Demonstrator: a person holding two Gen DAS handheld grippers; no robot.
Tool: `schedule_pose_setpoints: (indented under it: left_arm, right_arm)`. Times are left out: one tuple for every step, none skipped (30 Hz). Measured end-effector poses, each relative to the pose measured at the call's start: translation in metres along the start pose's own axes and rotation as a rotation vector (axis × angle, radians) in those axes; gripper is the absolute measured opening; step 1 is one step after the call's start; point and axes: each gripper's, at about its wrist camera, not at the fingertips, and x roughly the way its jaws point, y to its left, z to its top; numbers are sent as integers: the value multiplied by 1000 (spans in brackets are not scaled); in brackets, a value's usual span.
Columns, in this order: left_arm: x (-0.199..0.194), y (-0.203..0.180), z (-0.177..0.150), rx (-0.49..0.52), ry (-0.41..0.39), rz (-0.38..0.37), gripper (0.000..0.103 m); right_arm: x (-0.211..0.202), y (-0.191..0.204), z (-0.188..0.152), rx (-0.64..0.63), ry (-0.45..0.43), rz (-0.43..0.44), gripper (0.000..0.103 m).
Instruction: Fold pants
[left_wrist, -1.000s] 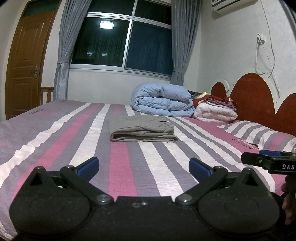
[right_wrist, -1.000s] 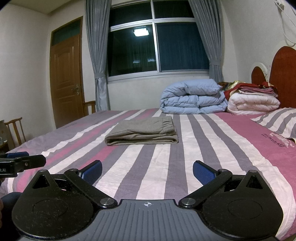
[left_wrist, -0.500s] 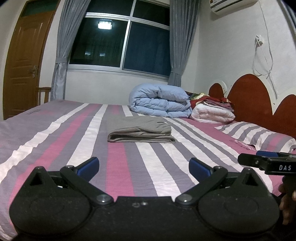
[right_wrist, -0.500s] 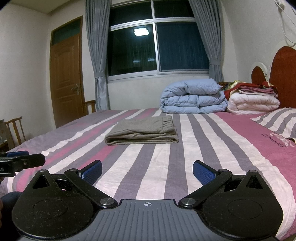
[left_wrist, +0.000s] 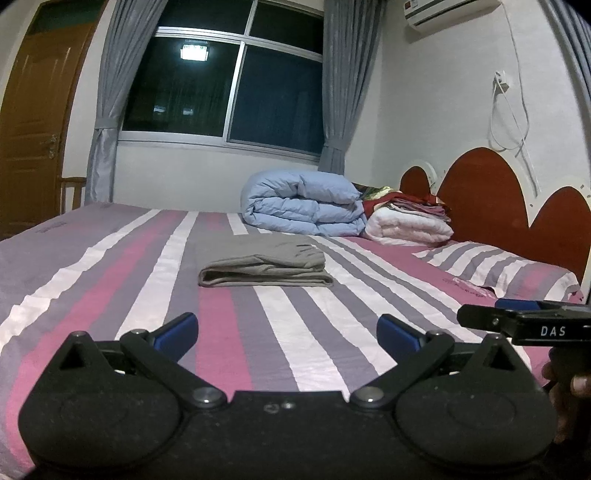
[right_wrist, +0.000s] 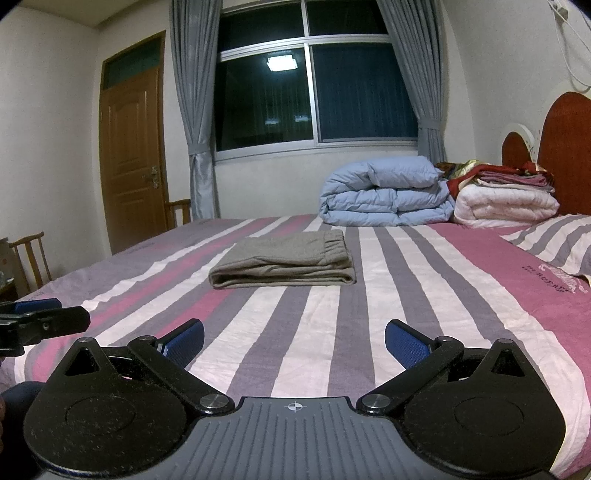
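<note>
Grey pants lie folded in a neat rectangle on the striped bed, also in the right wrist view. My left gripper is open and empty, held low above the bed well short of the pants. My right gripper is open and empty too, also well short of them. Each gripper shows at the edge of the other's view: the right one, the left one.
A folded blue duvet and a pile of white and red blankets sit at the far side by the red headboard. A striped pillow lies at right. Wooden chairs and a door stand left.
The left wrist view has drifted slightly, so the pants sit a little more left and lower. The right gripper and the pants have not moved. Both stay open.
</note>
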Motion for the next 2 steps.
schedule_pose_setpoints:
  left_arm:
    - [-1,-1,-1,-1,0,-2,97]
    - [0,0,-1,-1,1,0,97]
  right_arm:
    - [0,0,0,0,0,0,103]
    - [0,0,0,0,1,-1,103]
